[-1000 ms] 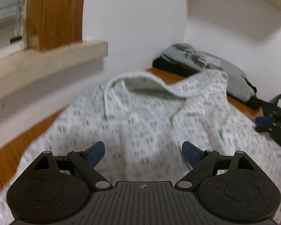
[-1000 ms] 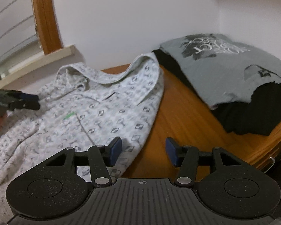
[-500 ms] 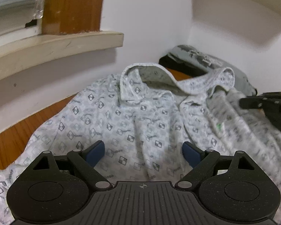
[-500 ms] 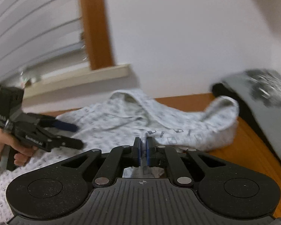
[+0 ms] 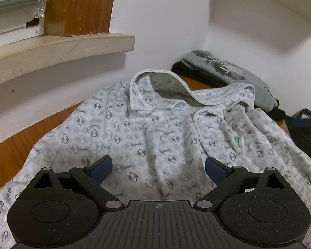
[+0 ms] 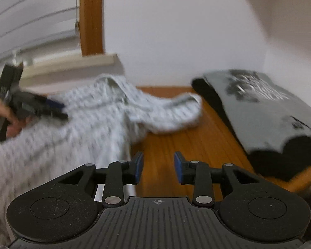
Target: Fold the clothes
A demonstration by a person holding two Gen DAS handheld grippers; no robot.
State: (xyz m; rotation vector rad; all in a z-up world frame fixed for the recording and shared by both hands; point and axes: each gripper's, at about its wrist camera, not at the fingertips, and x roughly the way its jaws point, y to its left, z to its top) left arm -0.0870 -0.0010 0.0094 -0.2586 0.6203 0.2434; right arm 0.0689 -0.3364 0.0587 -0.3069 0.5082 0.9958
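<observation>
Left wrist view looks down over a patterned white shirt (image 5: 147,145) spread on a wooden table (image 5: 12,155) that meets a white wall below a window sill (image 5: 58,47). The shirt lies rumpled, its collar (image 5: 155,87) standing open toward the wall and its right part bunched into folds around a small green tag (image 5: 237,141). The left gripper (image 5: 158,169) hangs over the shirt's middle with its jaws opening, already spread wide; the blue pads (image 5: 101,169) stand apart with only cloth lying under them, and whether they touch it cannot be told. Behind the shirt, in the corner, a folded grey T-shirt (image 5: 234,70) with a dark print rests on top of a black garment (image 5: 188,72). At the right edge the right gripper (image 5: 304,124) shows as a dark, blurred shape beside the shirt.

Right wrist view is blurred. The right gripper (image 6: 158,167) is over bare table (image 6: 176,137), just beside the shirt's (image 6: 72,128) edge, its jaws opening and nothing between them. A sleeve or flap of the shirt reaches across the wood toward the grey T-shirt (image 6: 269,108) and the black garment (image 6: 280,159) under it. At the left, a hand (image 6: 2,120) holds the left gripper (image 6: 54,108) above the shirt.
</observation>
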